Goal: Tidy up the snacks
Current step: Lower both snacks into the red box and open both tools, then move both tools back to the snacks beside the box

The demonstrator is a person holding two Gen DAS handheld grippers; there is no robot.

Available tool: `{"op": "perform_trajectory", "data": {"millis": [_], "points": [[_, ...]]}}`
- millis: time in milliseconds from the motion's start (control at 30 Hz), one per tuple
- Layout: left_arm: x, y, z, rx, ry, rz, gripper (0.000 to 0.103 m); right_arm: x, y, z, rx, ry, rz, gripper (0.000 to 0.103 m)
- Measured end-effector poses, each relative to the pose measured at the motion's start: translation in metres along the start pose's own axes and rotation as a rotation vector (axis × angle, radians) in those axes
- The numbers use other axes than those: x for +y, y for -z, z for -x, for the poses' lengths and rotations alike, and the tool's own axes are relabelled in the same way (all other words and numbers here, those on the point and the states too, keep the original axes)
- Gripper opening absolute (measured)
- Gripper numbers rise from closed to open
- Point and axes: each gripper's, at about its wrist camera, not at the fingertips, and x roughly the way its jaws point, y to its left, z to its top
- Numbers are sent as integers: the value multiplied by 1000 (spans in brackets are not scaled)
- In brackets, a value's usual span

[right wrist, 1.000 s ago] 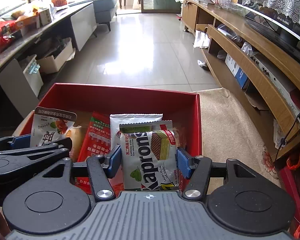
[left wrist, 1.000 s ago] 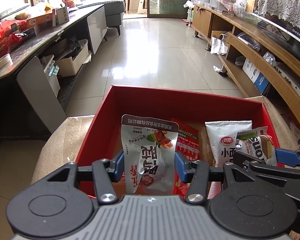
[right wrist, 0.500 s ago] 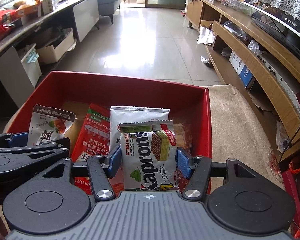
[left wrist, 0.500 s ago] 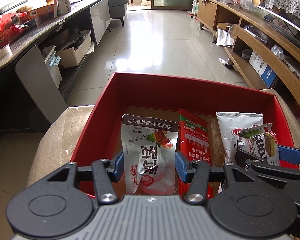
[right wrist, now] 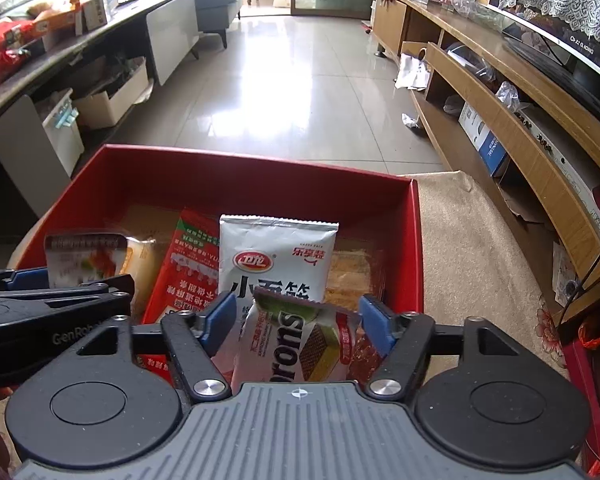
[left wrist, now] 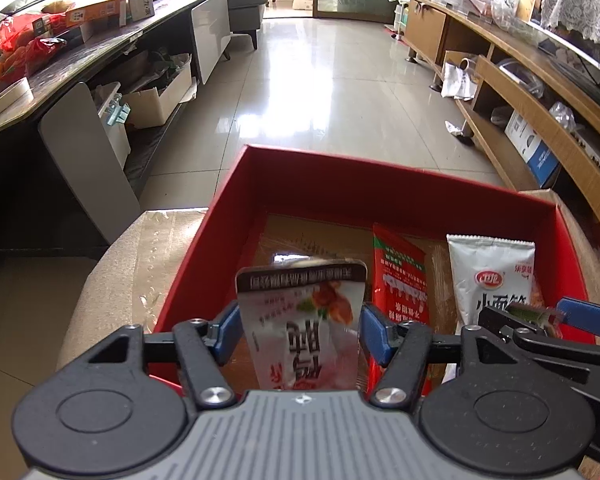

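A red box [left wrist: 340,184] [right wrist: 236,178] sits on a beige cushioned surface. Inside lie a red snack pack [left wrist: 400,276] [right wrist: 188,268] and a white snack pack [left wrist: 492,276] [right wrist: 278,256]. My left gripper [left wrist: 300,326] is over the box's near left; its blue pads stand slightly apart from a silver-white pouch [left wrist: 308,320] that tips forward between them. My right gripper [right wrist: 298,318] is over the near right; a green-and-white wafer pack [right wrist: 300,344] leans forward between its pads, which stand apart from it.
A low dark table with clutter [left wrist: 60,48] runs along the left. A wooden shelf unit [left wrist: 540,92] [right wrist: 520,92] runs along the right. Tiled floor [left wrist: 320,92] lies beyond the box. The beige cushion [right wrist: 472,248] extends right of the box.
Both grippers have opened a little over the box. The pouch and the wafer pack have tipped forward and dropped lower between the pads.
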Motion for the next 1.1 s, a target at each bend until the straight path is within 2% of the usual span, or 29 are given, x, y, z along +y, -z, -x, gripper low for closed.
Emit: {"op": "perform_trajectory", "data": {"millis": [367, 667, 1100], "points": [[1, -2, 12, -35, 8, 3, 63, -3, -2, 10, -39, 14, -7, 79], [1, -7, 27, -115, -18, 2, 65, -3, -3, 13, -54, 8, -9, 80], [10, 0, 45, -119, 6, 6, 72, 0, 3, 30, -72, 20, 13, 83]]}}
